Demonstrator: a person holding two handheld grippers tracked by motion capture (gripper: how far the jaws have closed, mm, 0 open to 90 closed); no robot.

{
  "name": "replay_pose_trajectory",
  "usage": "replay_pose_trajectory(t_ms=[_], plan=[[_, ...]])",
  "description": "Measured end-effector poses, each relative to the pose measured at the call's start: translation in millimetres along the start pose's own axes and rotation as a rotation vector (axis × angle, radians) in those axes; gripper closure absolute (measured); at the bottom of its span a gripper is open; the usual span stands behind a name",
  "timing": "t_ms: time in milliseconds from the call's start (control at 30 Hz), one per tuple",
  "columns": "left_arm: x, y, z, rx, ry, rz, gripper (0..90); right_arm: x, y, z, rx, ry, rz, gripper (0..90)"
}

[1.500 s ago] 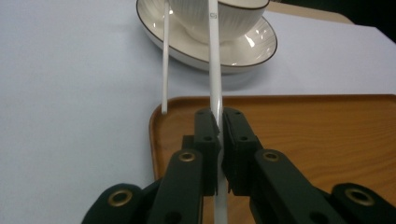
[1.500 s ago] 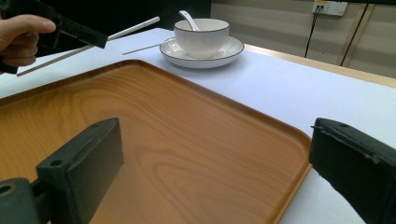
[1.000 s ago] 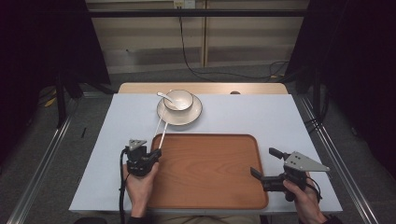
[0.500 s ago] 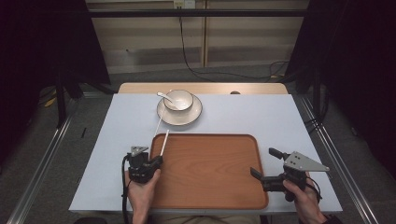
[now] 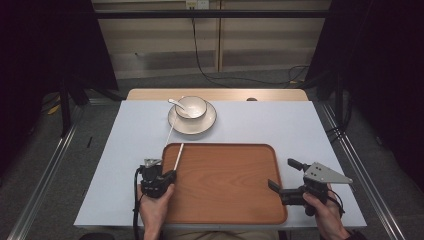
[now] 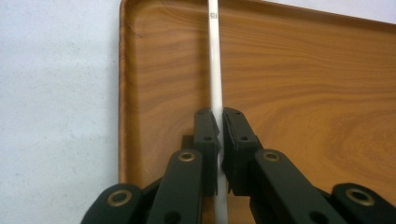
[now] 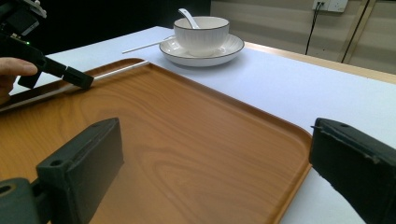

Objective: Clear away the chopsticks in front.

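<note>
My left gripper is shut on a thin white chopstick at the near left of the wooden tray. The stick runs straight out between the pads, low over the tray's left side. A second white chopstick lies on the table with its far end by the plate. On that plate stands a white bowl with a spoon in it. My right gripper is open at the tray's right edge, nothing between its jaws.
The tray lies on a pale sheet that covers the table. The bowl and plate sit just beyond the tray's far edge. Floor rails and cables run around the table.
My left gripper has drawn back toward the near edge with the chopstick, which now lies over the tray's left side. The right gripper has kept still.
</note>
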State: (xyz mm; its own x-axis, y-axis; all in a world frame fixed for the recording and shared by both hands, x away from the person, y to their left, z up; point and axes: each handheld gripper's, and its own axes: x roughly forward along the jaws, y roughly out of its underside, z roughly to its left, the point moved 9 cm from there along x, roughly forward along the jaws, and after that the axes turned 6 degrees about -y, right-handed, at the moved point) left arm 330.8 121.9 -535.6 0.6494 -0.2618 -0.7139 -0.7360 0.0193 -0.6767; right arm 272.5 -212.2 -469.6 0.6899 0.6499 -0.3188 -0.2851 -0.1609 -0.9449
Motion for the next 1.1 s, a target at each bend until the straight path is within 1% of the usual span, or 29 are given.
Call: replay_pose_trajectory(t_ms=[133, 233, 333, 367, 433, 467, 667, 700, 733, 867, 900, 933, 967, 1000, 1033, 1067, 1100], plan=[[-1.0, 0.3, 2.2, -0.013, -0.009, 0.004, 85.1, 0.2, 0.0, -0.1, 0.002, 0.0, 0.0, 2.6], [-1.2, 0.3, 3.9, -0.006, -0.012, 0.012, 84.8, 0.3, 0.0, 0.1, 0.002, 0.001, 0.0, 2.6], [-0.5, -0.4, 4.2, -0.024, -0.002, 0.007, 84.6, 0.5, 0.1, 0.3, 0.003, 0.001, 0.001, 2.6], [-0.5, -0.5, 4.2, -0.024, -0.001, 0.009, 84.6, 0.5, 0.1, 0.3, 0.003, 0.001, 0.001, 2.6], [-0.6, -0.2, 5.2, -0.011, 0.0, 0.015, 84.5, 0.4, 0.2, 0.8, 0.002, -0.004, 0.002, 2.6], [-0.4, -0.5, 5.2, -0.023, 0.0, 0.013, 84.4, 0.4, 0.2, 0.6, 0.002, -0.003, 0.002, 2.6], [-0.4, -0.6, 5.4, -0.021, -0.001, 0.012, 84.2, 0.4, 0.2, 0.5, 0.006, -0.003, 0.001, 2.6], [-0.4, -0.4, 5.7, -0.01, -0.005, 0.015, 84.1, 0.5, 0.4, 0.2, 0.008, -0.003, 0.003, 2.6], [-0.4, -0.8, 5.0, -0.013, 0.007, 0.011, 83.1, 0.5, 0.3, 0.3, 0.006, -0.003, 0.002, 2.5], [-0.2, -1.8, 5.2, -0.014, 0.008, 0.005, 77.3, 0.4, 0.1, 0.4, 0.006, -0.002, 0.001, 2.6], [0.1, -2.4, 5.4, -0.008, 0.006, 0.003, 77.3, 0.4, 0.1, 0.4, 0.006, -0.002, 0.001, 2.6], [0.2, -3.5, 5.9, 0.001, -0.003, -0.006, 75.3, 0.3, 0.1, 0.1, 0.004, -0.001, 0.0, 2.5], [0.8, -5.0, 5.2, 0.002, 0.0, -0.019, 74.7, 0.3, 0.0, 0.2, 0.005, -0.002, 0.0, 2.6], [0.0, -6.2, 4.4, 0.017, 0.012, -0.025, 71.9, 0.2, 0.1, 0.1, 0.005, -0.001, 0.0, 2.5], [-0.6, -8.5, 3.9, 0.04, 0.005, -0.046, 66.0, 0.2, 0.2, 0.1, 0.005, -0.002, 0.001, 2.5], [-0.6, -8.5, 3.9, 0.04, 0.005, -0.046, 63.1, 0.2, 0.2, 0.1, 0.005, -0.002, 0.001, 2.5], [-0.4, -9.7, 3.3, 0.05, 0.015, -0.051, 63.1, 0.3, 0.2, -0.1, 0.005, -0.001, 0.001, 2.5]])
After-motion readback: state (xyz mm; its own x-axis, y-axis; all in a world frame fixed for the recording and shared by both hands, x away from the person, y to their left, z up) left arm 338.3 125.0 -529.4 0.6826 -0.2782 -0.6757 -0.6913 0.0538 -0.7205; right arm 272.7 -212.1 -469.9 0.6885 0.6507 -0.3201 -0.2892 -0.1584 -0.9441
